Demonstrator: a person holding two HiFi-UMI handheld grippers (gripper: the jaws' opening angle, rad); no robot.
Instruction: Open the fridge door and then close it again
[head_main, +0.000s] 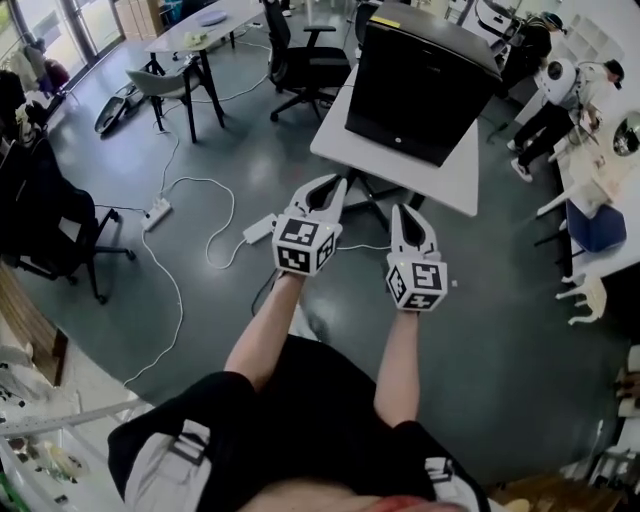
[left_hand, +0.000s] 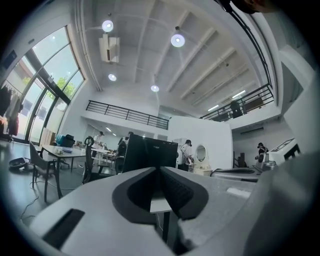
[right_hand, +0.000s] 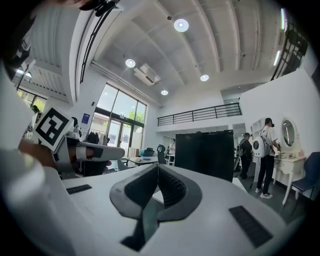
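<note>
On the white table ahead of me, the black mini fridge stands back from the near edge. Its door faces me and looks closed, so I judge that opening and closing both remain to do. My left gripper and right gripper are clamped together on nothing, short of that near edge.

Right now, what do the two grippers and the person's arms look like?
Both the left gripper and the right gripper are white, with pointed jaws and black ribbed pads. Each bears a white cube with black square markers. The person wears a black top; the forearms are bare.
</note>
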